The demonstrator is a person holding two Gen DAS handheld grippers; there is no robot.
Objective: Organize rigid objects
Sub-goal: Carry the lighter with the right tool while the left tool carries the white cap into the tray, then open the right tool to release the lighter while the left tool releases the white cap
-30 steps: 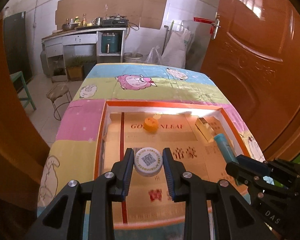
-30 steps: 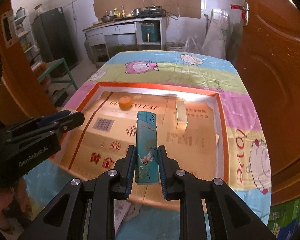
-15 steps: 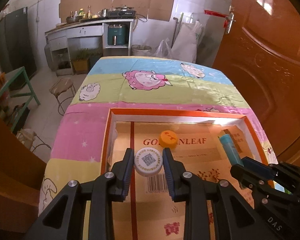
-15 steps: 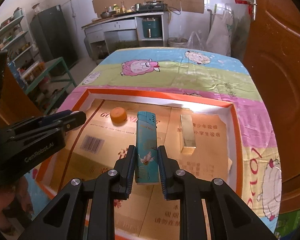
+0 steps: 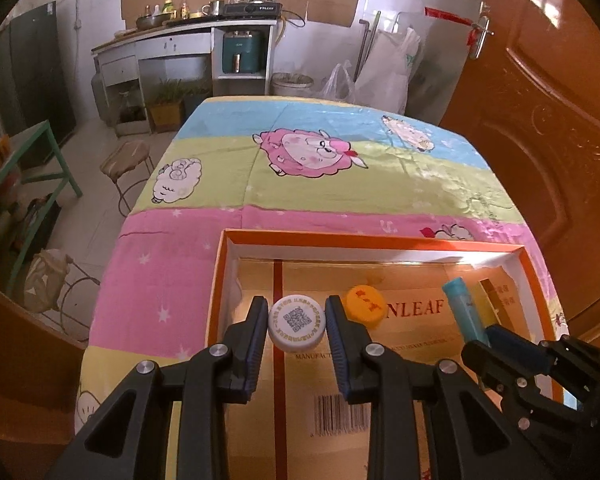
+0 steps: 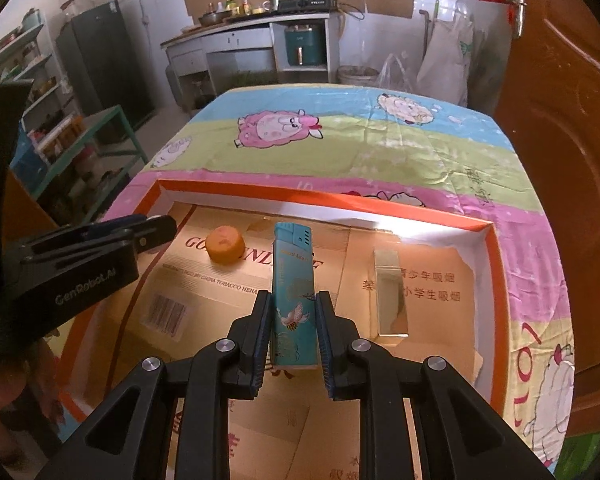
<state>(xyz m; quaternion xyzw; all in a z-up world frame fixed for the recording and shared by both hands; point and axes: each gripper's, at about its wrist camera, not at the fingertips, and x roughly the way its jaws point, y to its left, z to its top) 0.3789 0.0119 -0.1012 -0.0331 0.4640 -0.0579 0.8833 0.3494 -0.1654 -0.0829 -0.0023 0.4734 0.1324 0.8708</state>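
Note:
My left gripper (image 5: 296, 322) is shut on a white bottle cap (image 5: 297, 322) with a QR code, held over the far left part of the orange-rimmed cardboard box (image 5: 364, 237). An orange cap (image 5: 365, 306) lies in the box just right of it. My right gripper (image 6: 293, 318) is shut on a teal lighter (image 6: 292, 296), held upright over the box middle (image 6: 496, 264). The orange cap (image 6: 225, 245) lies left of the lighter and a gold bar-shaped object (image 6: 390, 294) lies to its right. The right gripper with the lighter (image 5: 462, 310) shows in the left wrist view.
The box sits on a table with a cartoon sheep cloth (image 5: 308, 152). A brown door (image 5: 548, 100) stands close on the right. A stool (image 5: 126, 158) and green rack (image 5: 28, 160) stand left of the table. The left gripper body (image 6: 72, 264) reaches in at the right view's left.
Both grippers have moved forward over the box toward its far wall, each still holding its object. The box's far rim and the orange cap now appear closer.

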